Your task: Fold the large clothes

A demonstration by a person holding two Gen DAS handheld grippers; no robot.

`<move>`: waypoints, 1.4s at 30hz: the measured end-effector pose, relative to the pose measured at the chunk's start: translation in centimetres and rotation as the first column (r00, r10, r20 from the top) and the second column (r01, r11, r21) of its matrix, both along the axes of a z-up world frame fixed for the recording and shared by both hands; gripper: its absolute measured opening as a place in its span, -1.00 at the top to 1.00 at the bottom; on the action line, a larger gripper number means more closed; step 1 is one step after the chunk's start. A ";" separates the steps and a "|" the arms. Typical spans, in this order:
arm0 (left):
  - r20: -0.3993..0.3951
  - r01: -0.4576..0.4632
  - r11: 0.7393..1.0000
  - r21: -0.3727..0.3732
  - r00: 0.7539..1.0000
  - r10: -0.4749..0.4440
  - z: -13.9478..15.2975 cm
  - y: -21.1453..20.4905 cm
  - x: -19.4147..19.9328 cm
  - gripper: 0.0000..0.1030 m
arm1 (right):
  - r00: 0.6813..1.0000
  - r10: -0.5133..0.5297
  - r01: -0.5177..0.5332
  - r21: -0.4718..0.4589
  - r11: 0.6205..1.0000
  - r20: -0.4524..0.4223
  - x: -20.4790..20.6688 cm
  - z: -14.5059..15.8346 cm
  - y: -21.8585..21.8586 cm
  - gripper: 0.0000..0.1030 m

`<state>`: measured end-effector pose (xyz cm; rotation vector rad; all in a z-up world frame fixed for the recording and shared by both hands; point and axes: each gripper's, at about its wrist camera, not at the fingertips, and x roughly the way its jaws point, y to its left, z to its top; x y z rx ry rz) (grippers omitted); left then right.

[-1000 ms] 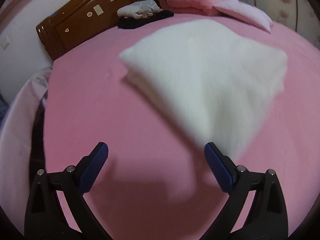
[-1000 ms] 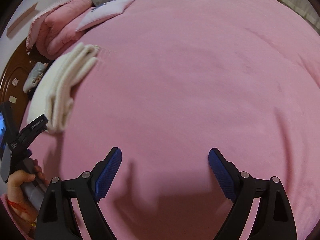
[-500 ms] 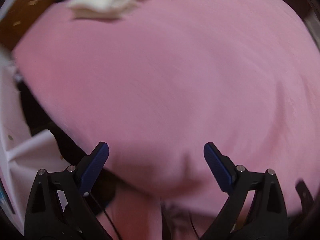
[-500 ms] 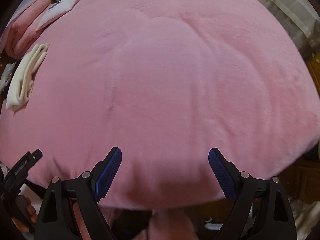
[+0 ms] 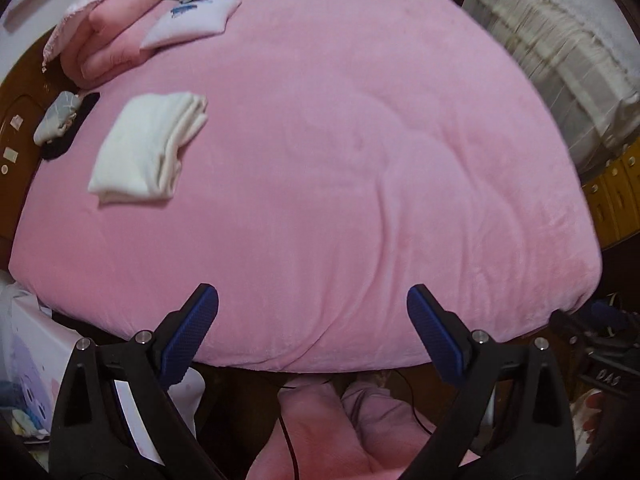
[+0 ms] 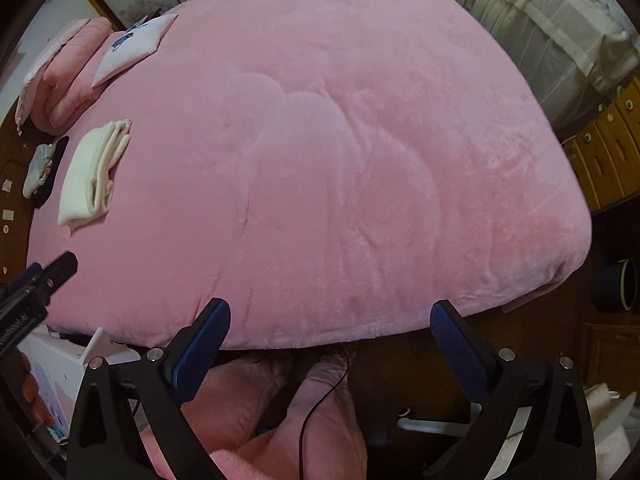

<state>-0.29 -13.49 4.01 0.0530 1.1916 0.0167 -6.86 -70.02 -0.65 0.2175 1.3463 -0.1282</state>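
Left wrist view: the left gripper (image 5: 312, 322) hangs above the near edge of the pink bed (image 5: 360, 160), its blue fingers (image 5: 192, 328) wide apart and holding nothing. The folded white garment (image 5: 144, 148) lies at the bed's far left, near what looks like a wooden headboard (image 5: 12, 128). The right gripper (image 6: 330, 336) has just been opening, nothing between its fingers.

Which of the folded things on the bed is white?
The folded white garment, lying alone on the pink bedspread. The other folded stack, the pink quilt near the headboard, is pink and has a pale pillow beside it.
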 end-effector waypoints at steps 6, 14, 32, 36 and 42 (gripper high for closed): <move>0.056 -0.037 0.998 -0.054 0.998 0.040 5.9 2.4 -0.5 -0.84 | 0.997 0.019 -0.018 -0.011 1.000 0.071 -0.8 6.7 0.7 -0.99; 0.112 -0.005 1.000 -0.012 0.994 0.007 8.7 4.4 -4.5 -0.84 | 0.986 0.072 -0.068 -0.032 0.997 0.149 -3.6 12.8 4.7 -0.99; 0.121 -0.064 0.998 0.002 0.991 0.064 4.9 5.6 -5.2 -0.84 | 0.981 0.107 -0.094 -0.088 0.992 0.162 -3.4 11.4 6.4 -0.99; 0.110 -0.060 0.998 0.000 0.992 0.060 4.3 5.5 -4.6 -0.84 | 0.980 0.126 -0.111 -0.106 0.988 0.151 -2.2 10.3 6.2 -0.99; 0.077 -0.074 0.997 -0.016 0.994 0.075 3.2 6.1 -3.6 -0.84 | 0.979 0.150 -0.139 -0.093 0.986 0.134 -0.5 8.6 5.8 -0.99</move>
